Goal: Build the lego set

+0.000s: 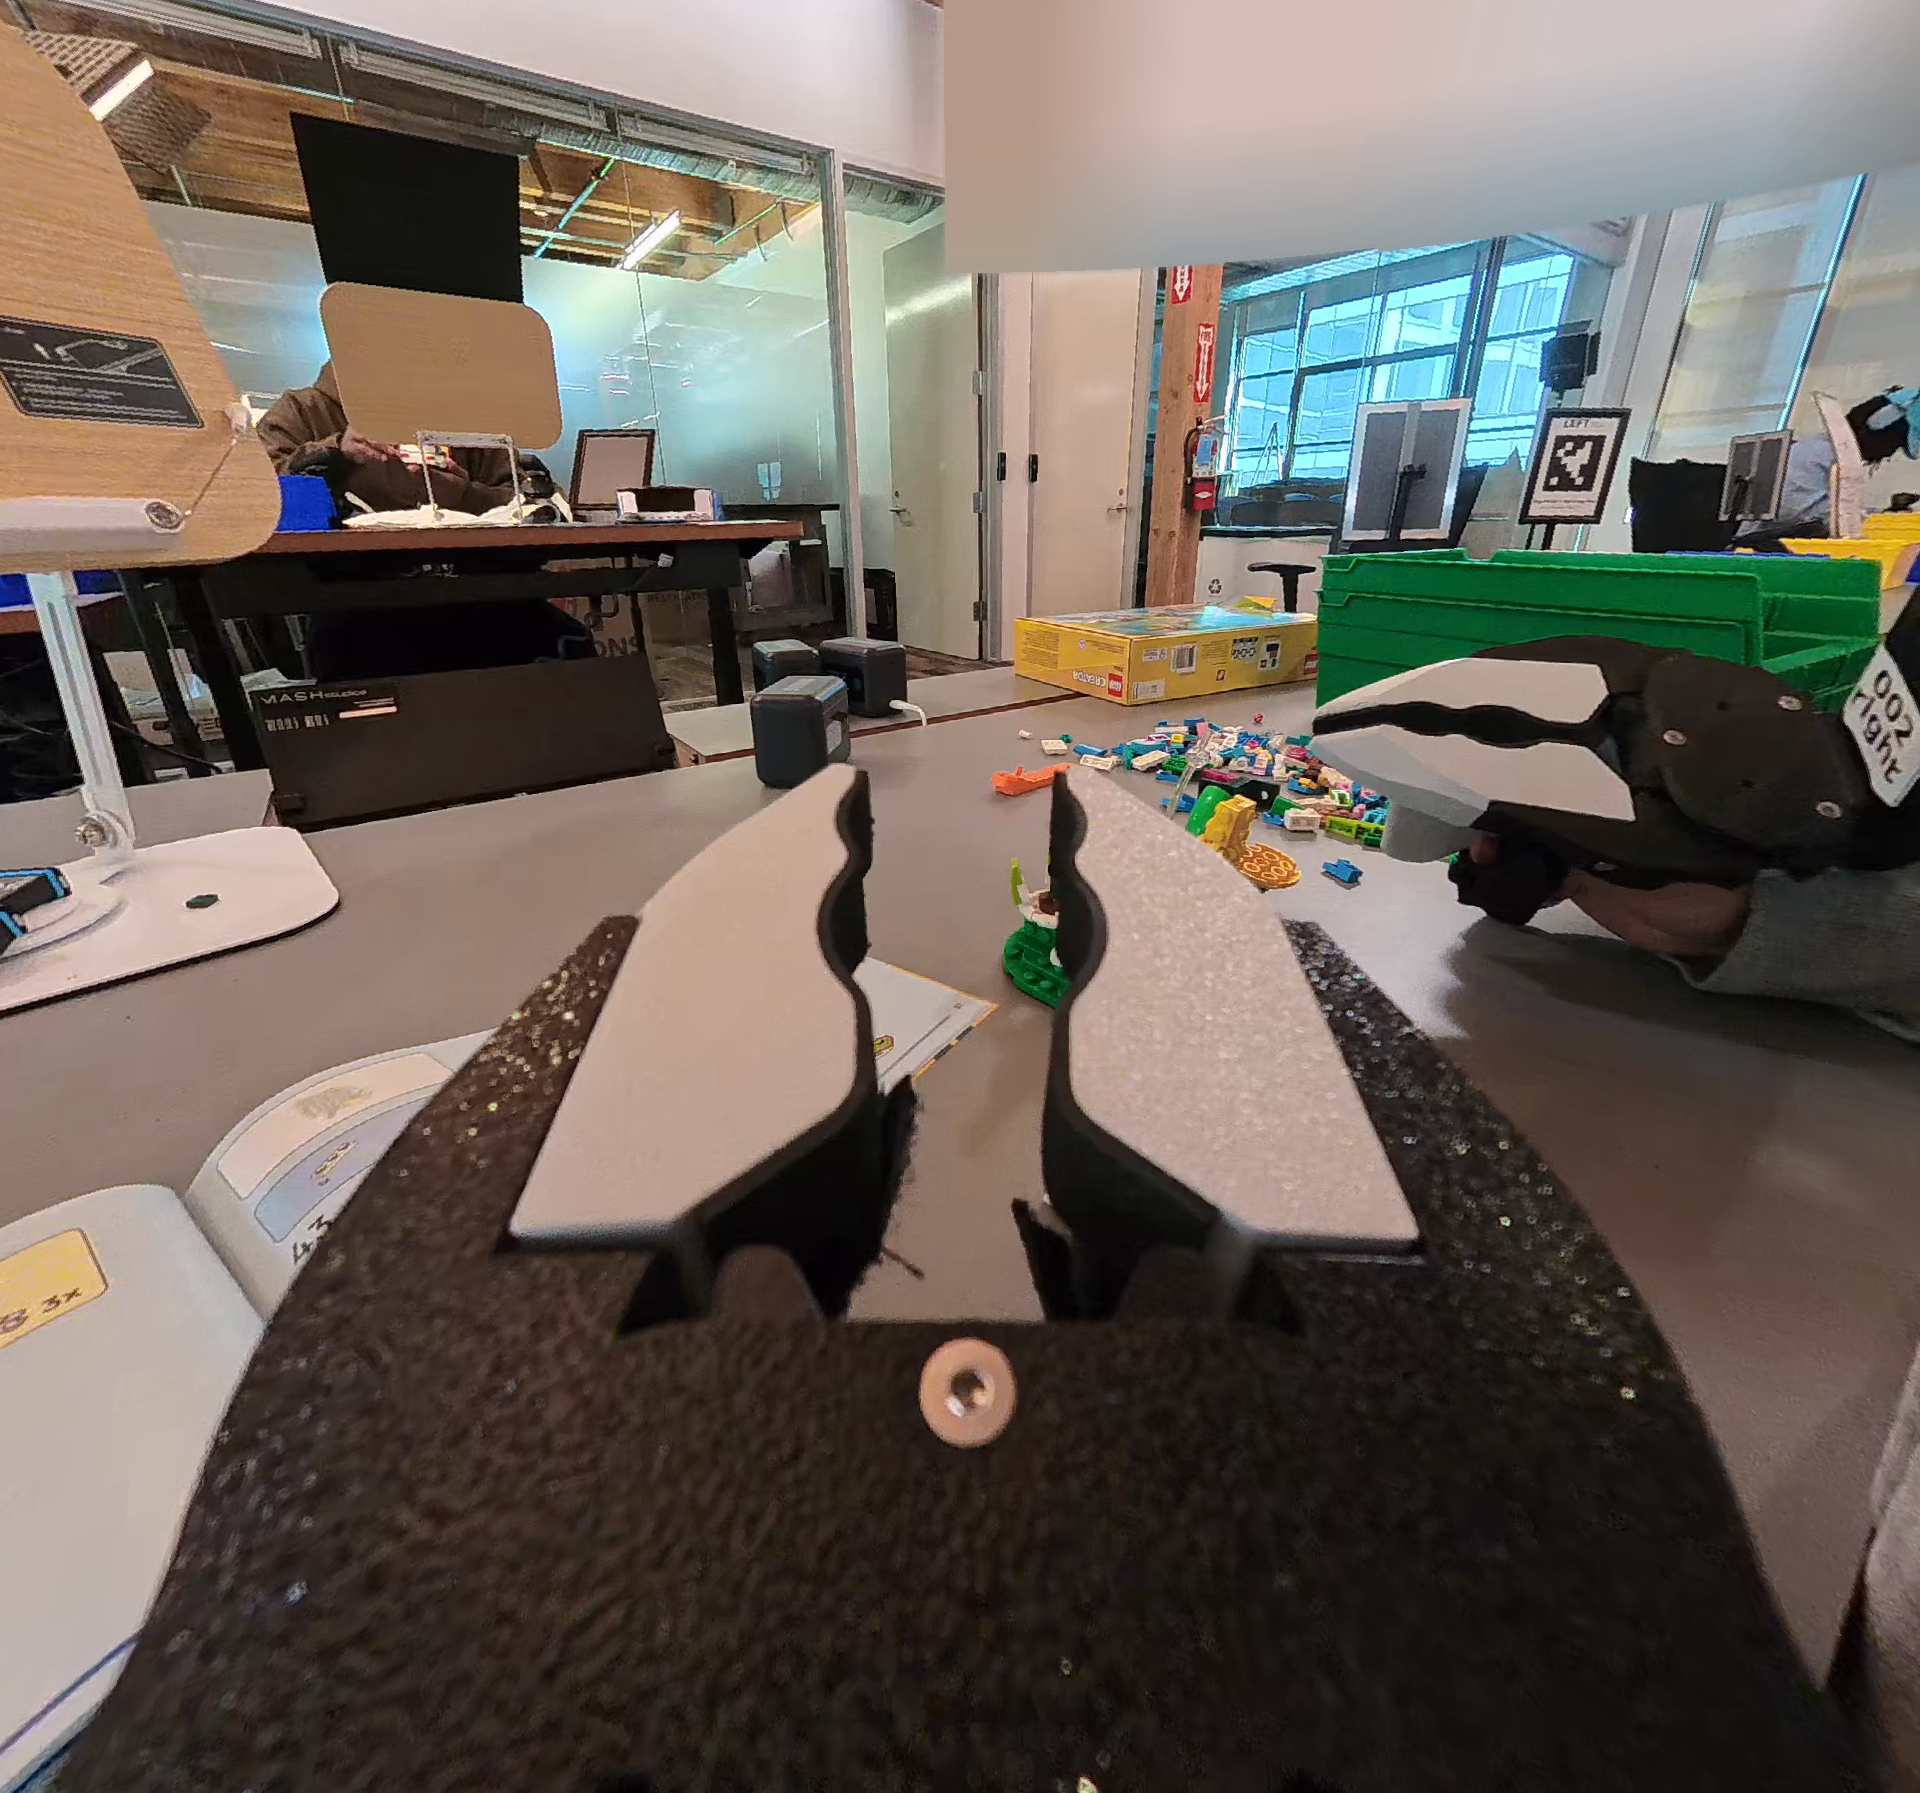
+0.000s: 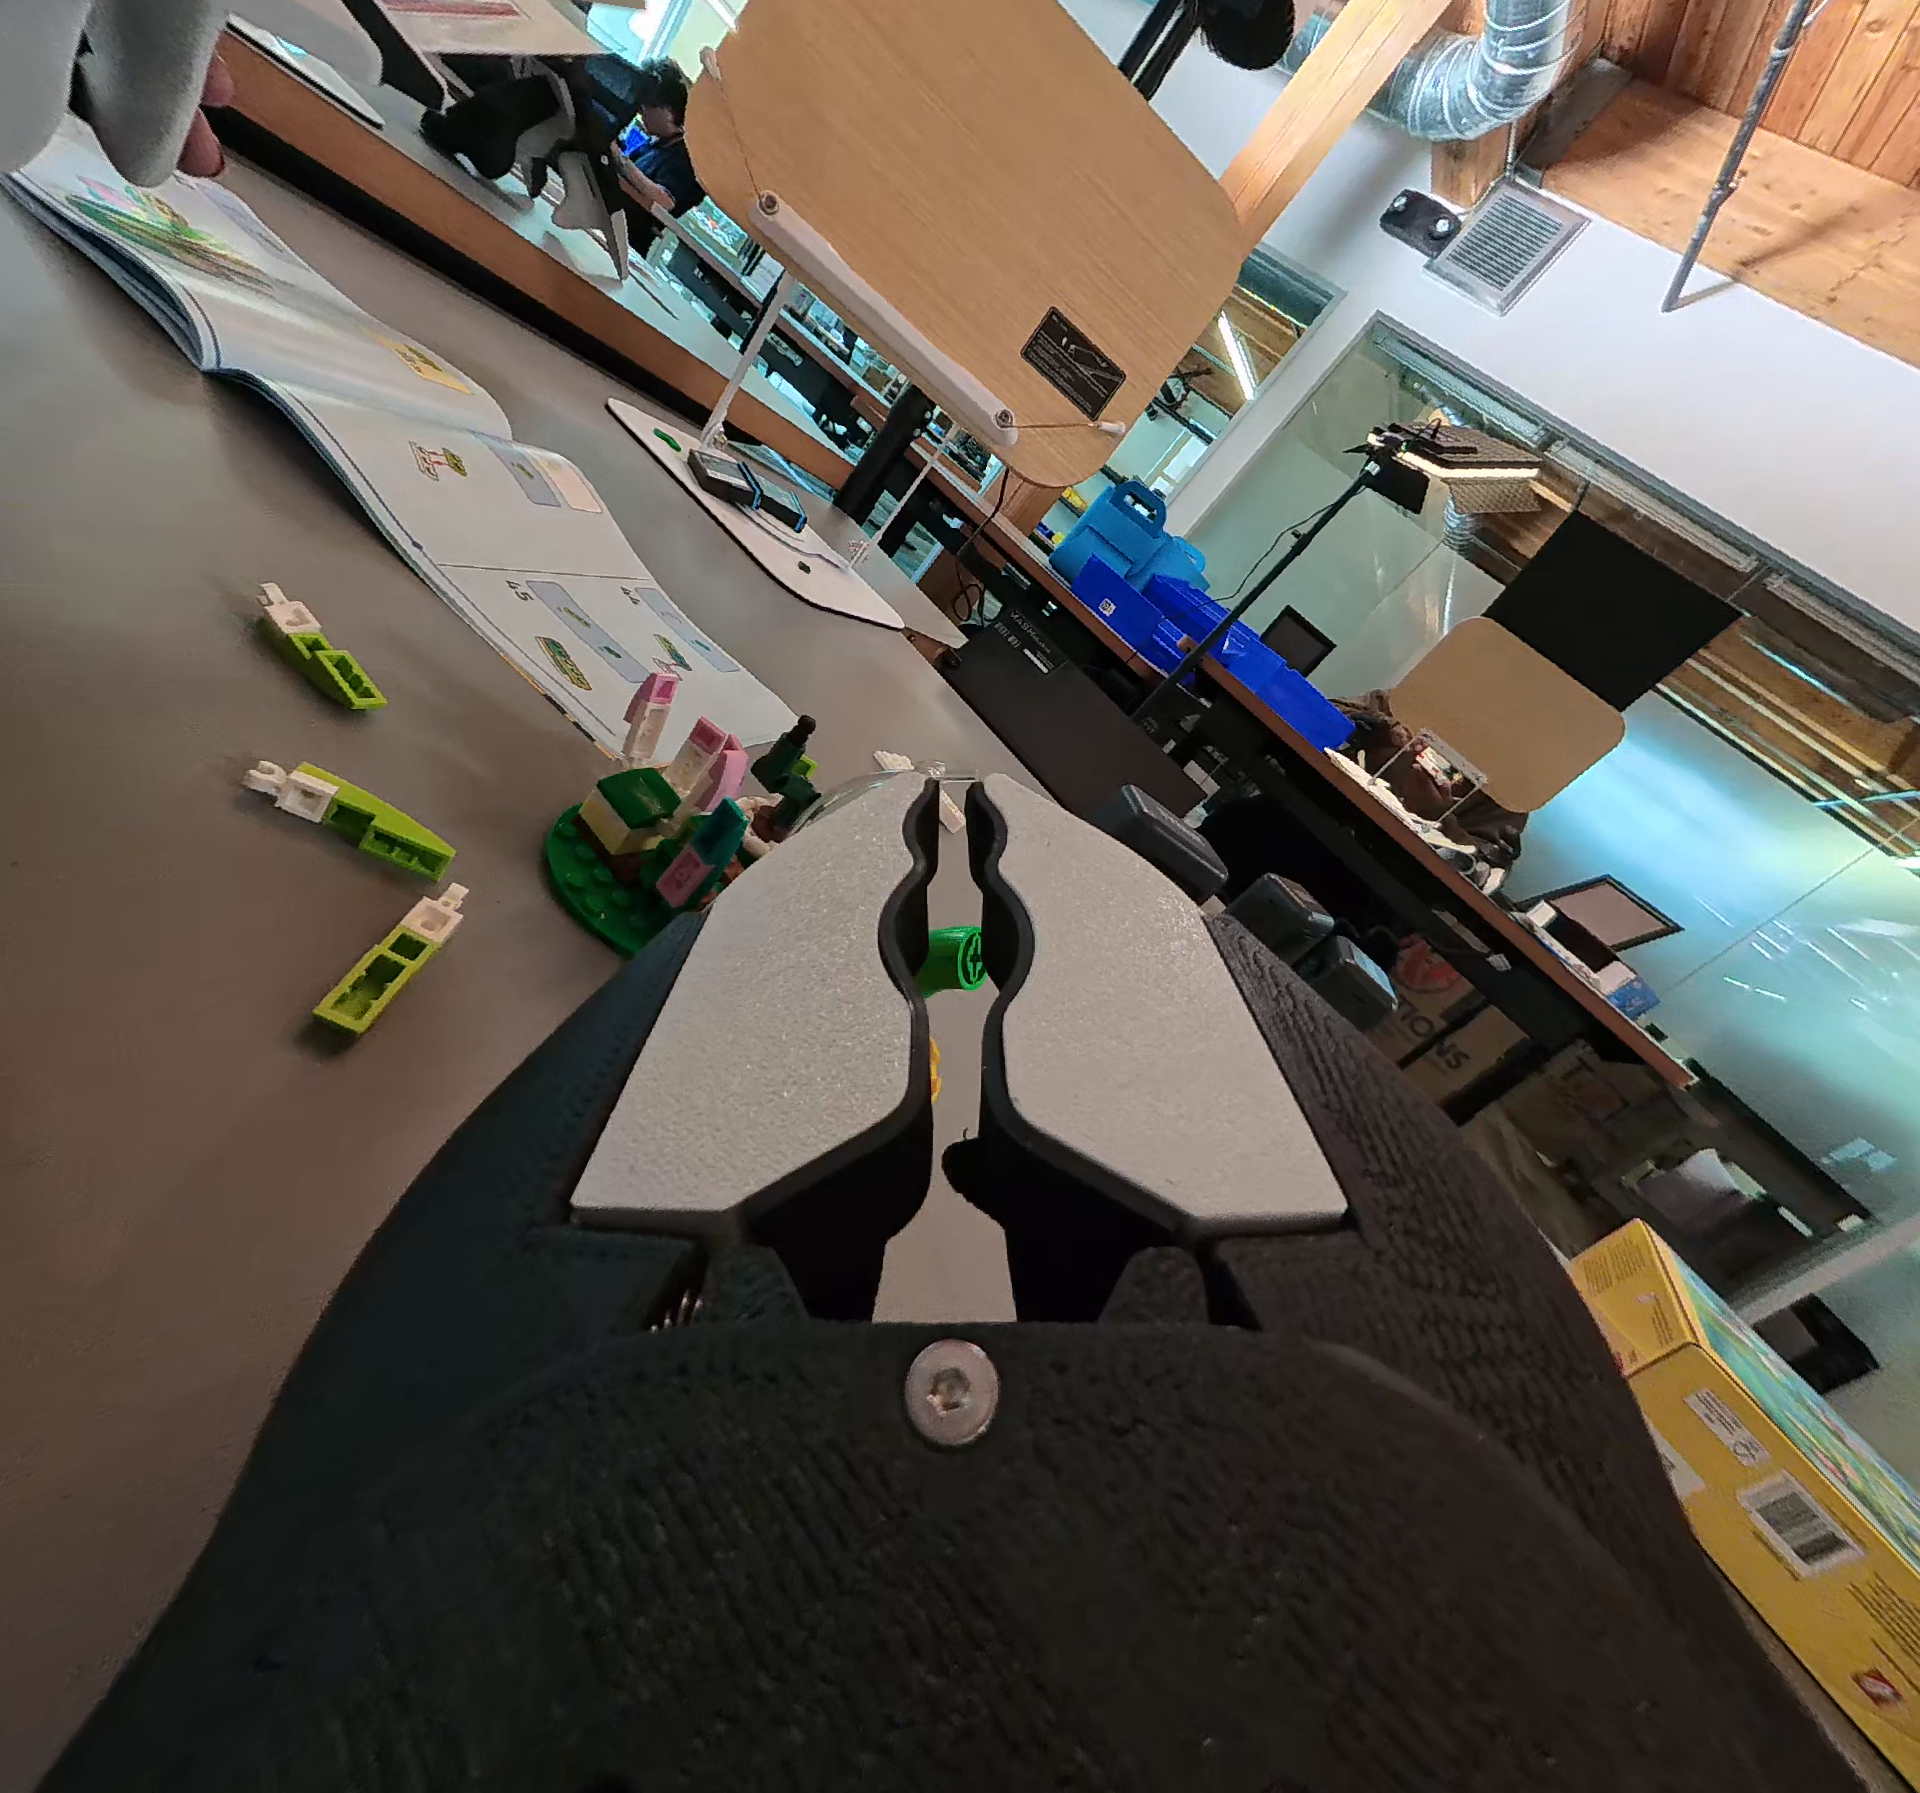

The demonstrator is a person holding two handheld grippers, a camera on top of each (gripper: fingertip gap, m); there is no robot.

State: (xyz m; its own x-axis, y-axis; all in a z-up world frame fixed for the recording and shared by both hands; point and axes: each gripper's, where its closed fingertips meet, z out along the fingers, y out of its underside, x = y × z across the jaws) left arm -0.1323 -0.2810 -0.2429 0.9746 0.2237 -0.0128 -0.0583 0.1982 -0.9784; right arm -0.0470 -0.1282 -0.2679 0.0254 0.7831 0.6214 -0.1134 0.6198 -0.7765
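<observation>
My left gripper (image 1: 961,798) is open and empty, low over the grey table (image 1: 520,964). A small build on a round green base (image 1: 1034,948) stands just past its fingertips; in the right wrist view (image 2: 665,839) it carries pink and teal bricks. My right gripper (image 2: 951,793) is nearly closed, with a small white piece (image 2: 949,806) pinched at its tips. It lies on its side at the right of the left wrist view (image 1: 1351,741), beside the loose brick pile (image 1: 1247,777). A green piece (image 2: 951,959) shows through its finger gap. Three lime-and-white pieces (image 2: 353,813) lie left of the build.
An open instruction booklet (image 2: 468,496) lies by the build, with a corner in the left wrist view (image 1: 135,1328). A yellow set box (image 1: 1164,652) and green bins (image 1: 1600,621) stand behind the pile. A wooden-panelled lamp stand (image 1: 156,902) is at the left. An orange brick separator (image 1: 1029,779) is nearby. Tip to tip, the grippers are about 20 cm apart.
</observation>
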